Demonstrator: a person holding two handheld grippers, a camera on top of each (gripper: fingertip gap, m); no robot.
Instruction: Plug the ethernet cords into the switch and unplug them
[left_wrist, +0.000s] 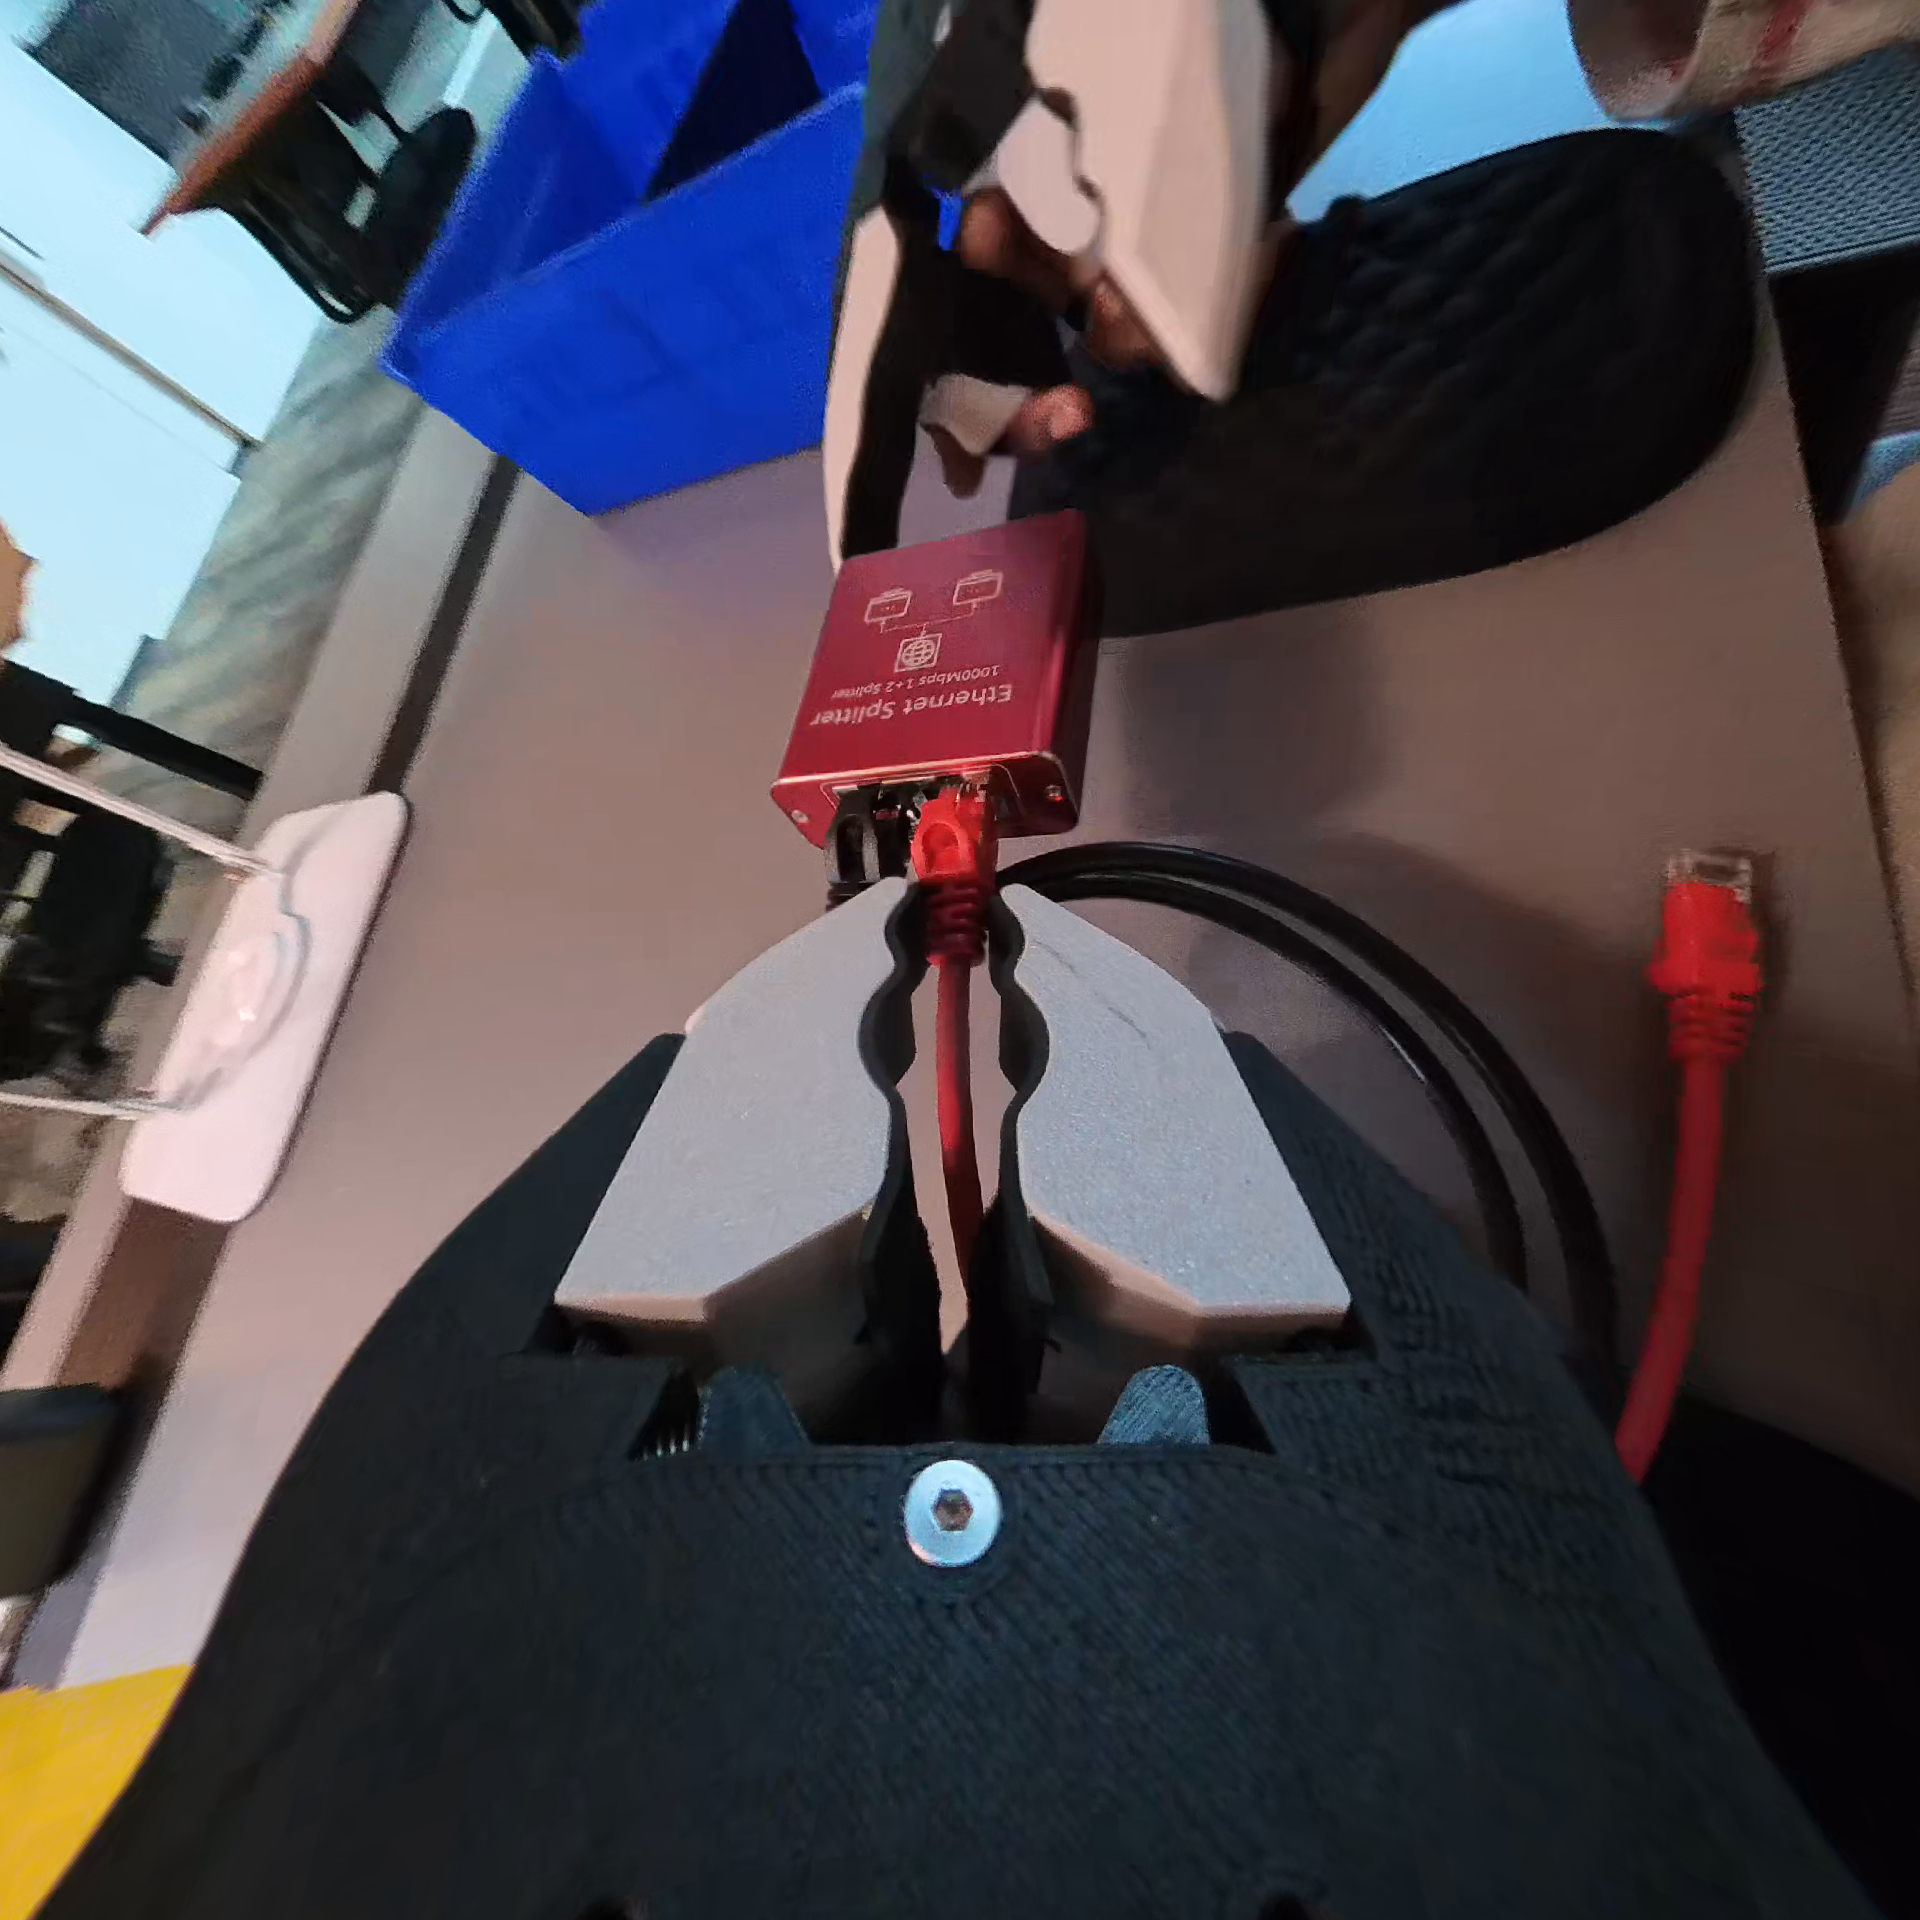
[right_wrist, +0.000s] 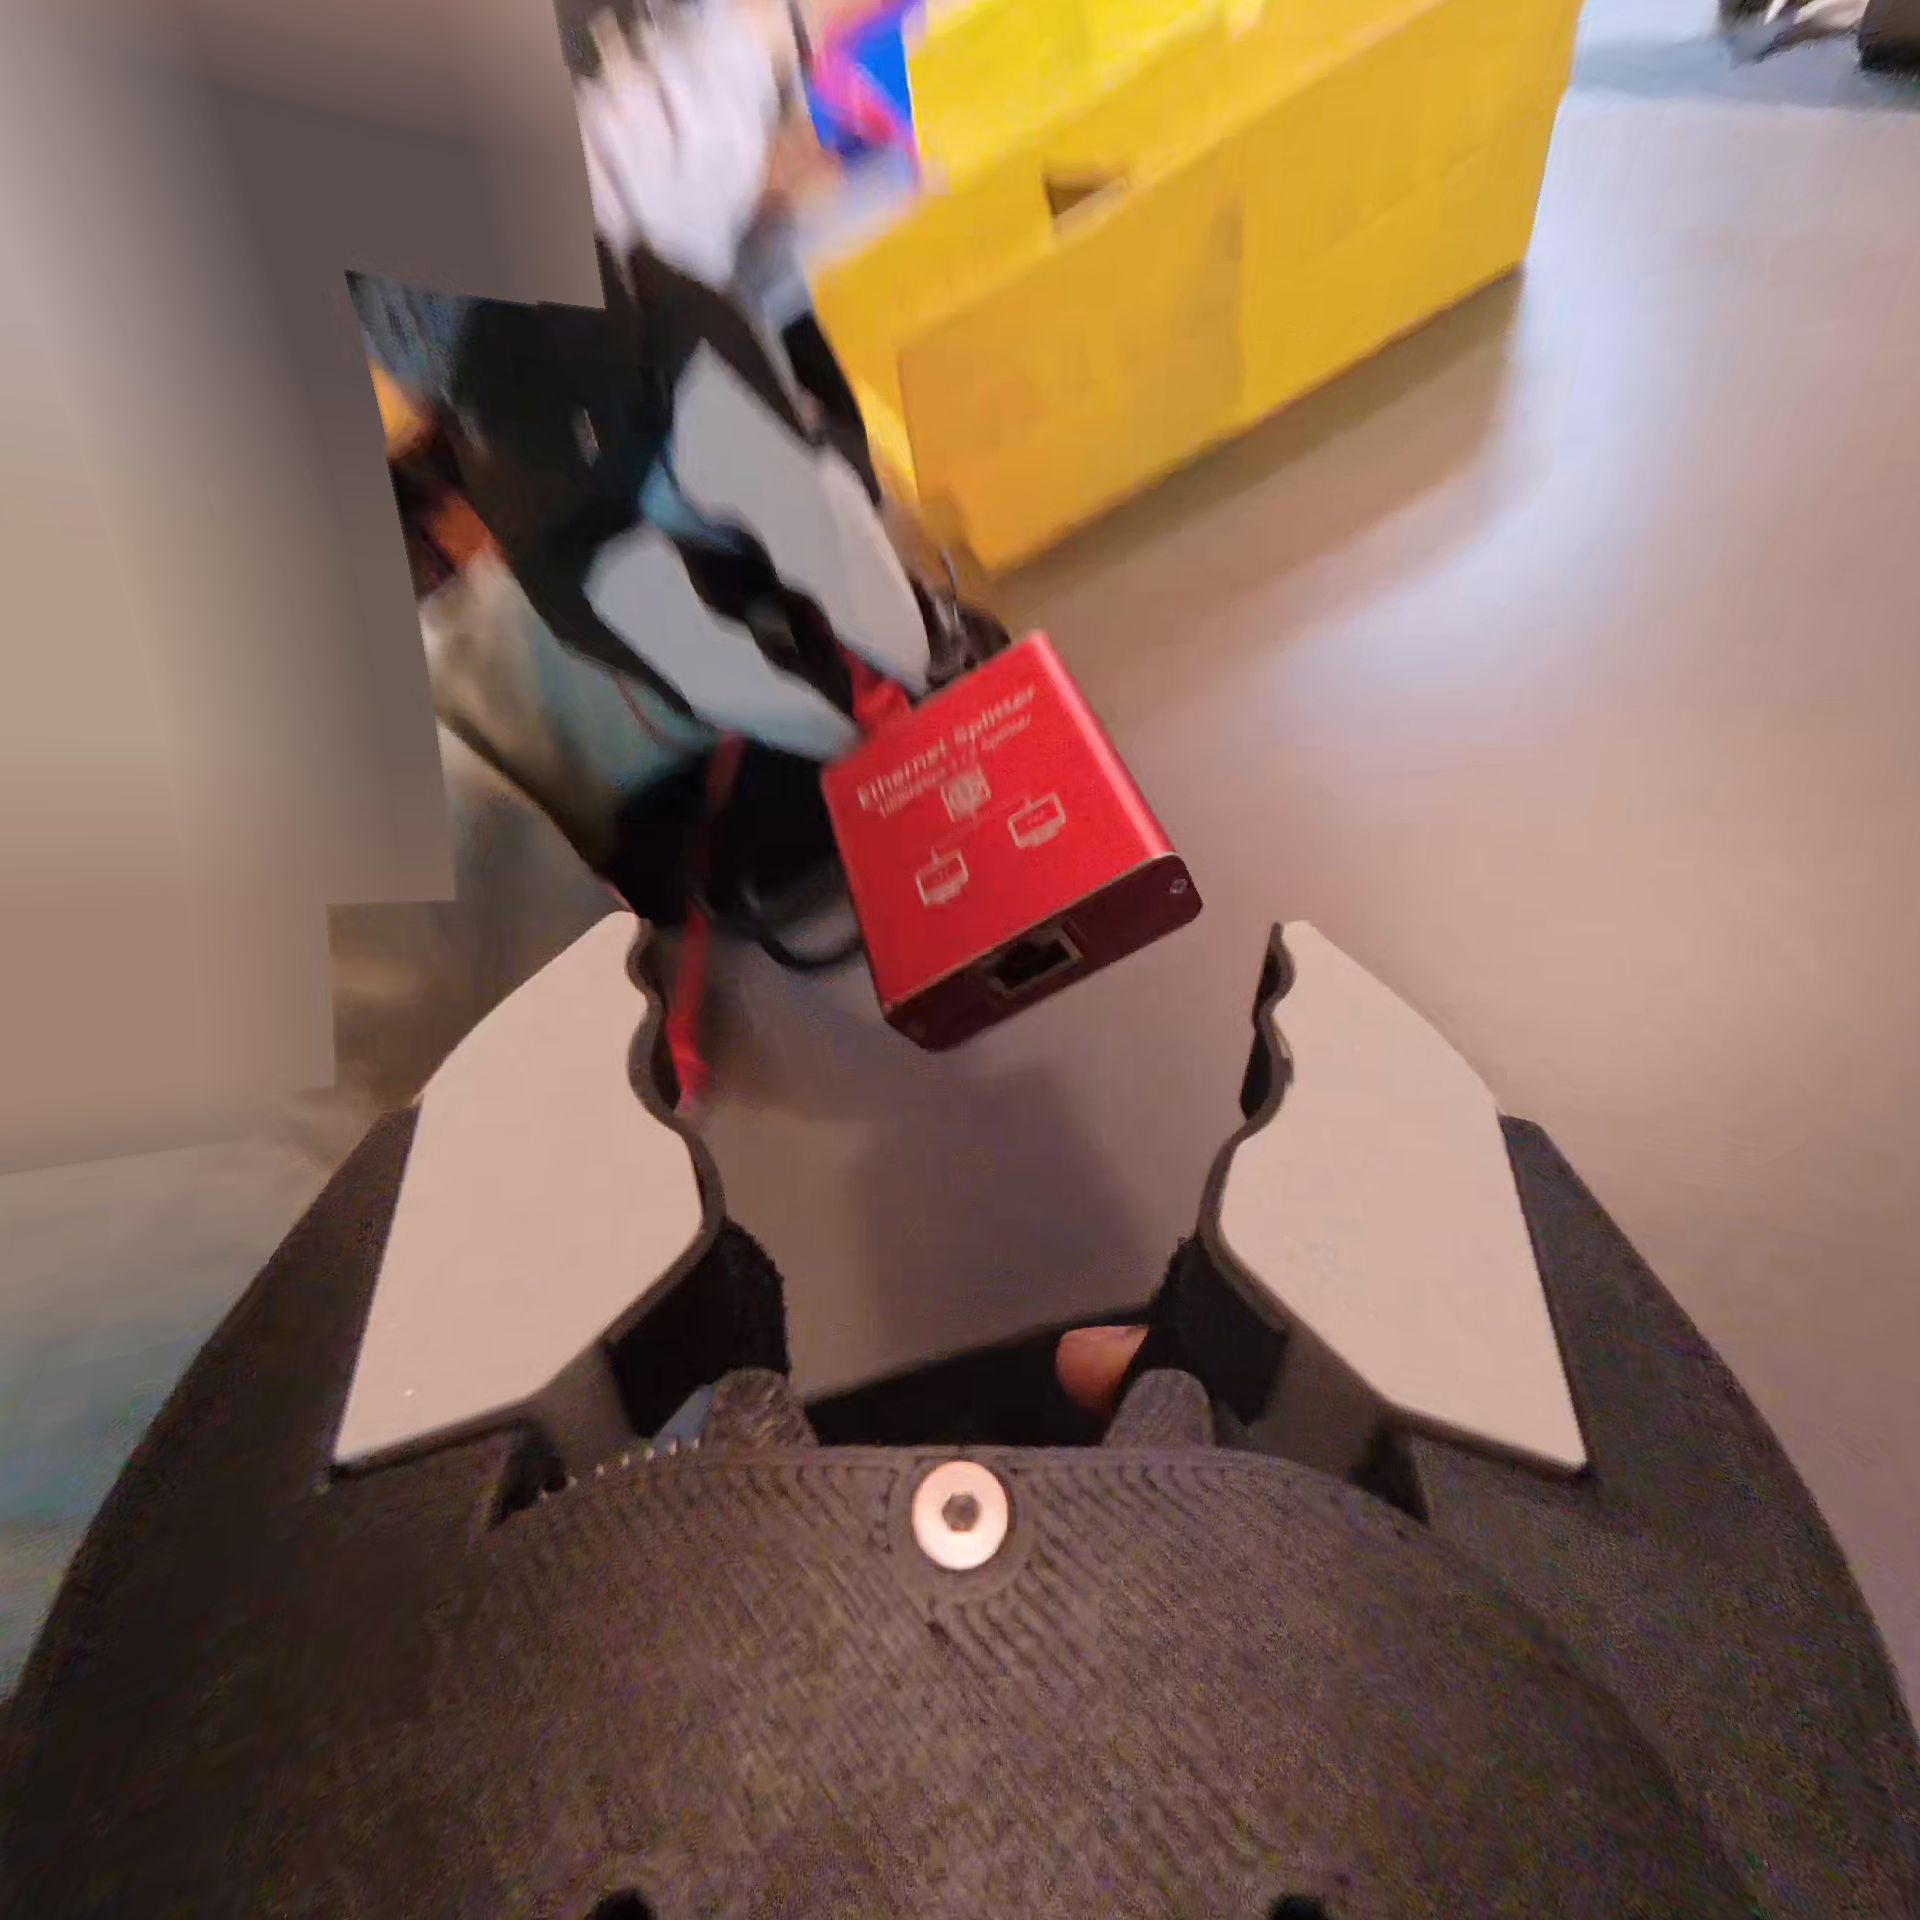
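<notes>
Grey tabletop (left_wrist: 1351, 727), blue bins (left_wrist: 644, 343), yellow box (right_wrist: 1226, 291), black office chairs (left_wrist: 343, 197)

Each claw had a broad black body of 3D-printed plastic with a ribbed, woven-looking layer texture, flaring wide toward the camera. The left claw (left_wrist: 951, 894) carried two pale grey fingers (left_wrist: 769, 1091), flat-faced wedges tapering to blunt tips, with black wavy inner edges forming scalloped notches. A silver hex-socket screw (left_wrist: 952, 1514) in a round washer sat at the centre of its body, above a rectangular slot with a small coiled spring (left_wrist: 665, 1439) at the left. The right claw (right_wrist: 956, 940) was of the same build: grey fingers (right_wrist: 540, 1226) with wavy black edges, and a silver screw (right_wrist: 960, 1514) in a raised round boss
</notes>
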